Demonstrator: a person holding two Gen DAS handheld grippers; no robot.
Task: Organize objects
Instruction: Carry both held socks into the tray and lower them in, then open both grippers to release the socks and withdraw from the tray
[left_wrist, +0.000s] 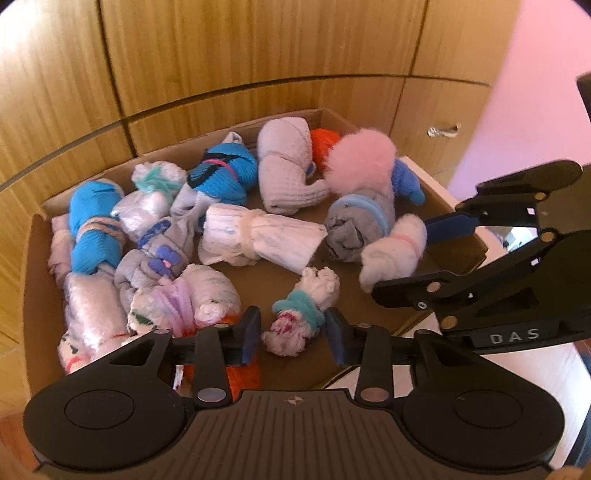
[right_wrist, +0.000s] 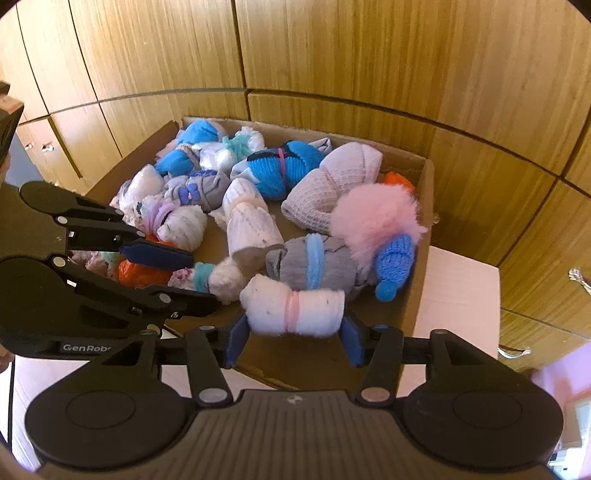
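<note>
A cardboard box (left_wrist: 37, 258) holds several rolled sock bundles. My left gripper (left_wrist: 293, 334) is open, its blue pads on either side of a small white-and-pink bundle with a teal band (left_wrist: 301, 312), not clearly squeezing it. My right gripper (right_wrist: 293, 338) is around a white bundle with a pink band (right_wrist: 295, 308) at the box's near edge; its pads touch both ends, jaws wide. That bundle also shows in the left wrist view (left_wrist: 393, 254), between the right gripper's fingers (left_wrist: 448, 223). The left gripper shows in the right wrist view (right_wrist: 177, 273).
In the box lie blue bundles (left_wrist: 221, 173), a grey knit roll (left_wrist: 284, 170), a fluffy pink one (left_wrist: 360, 162), a white roll (left_wrist: 258, 238) and an orange one (right_wrist: 142, 271). The box (right_wrist: 424, 221) sits on a white surface (right_wrist: 458, 295). Wooden cabinet doors (right_wrist: 332, 55) stand behind.
</note>
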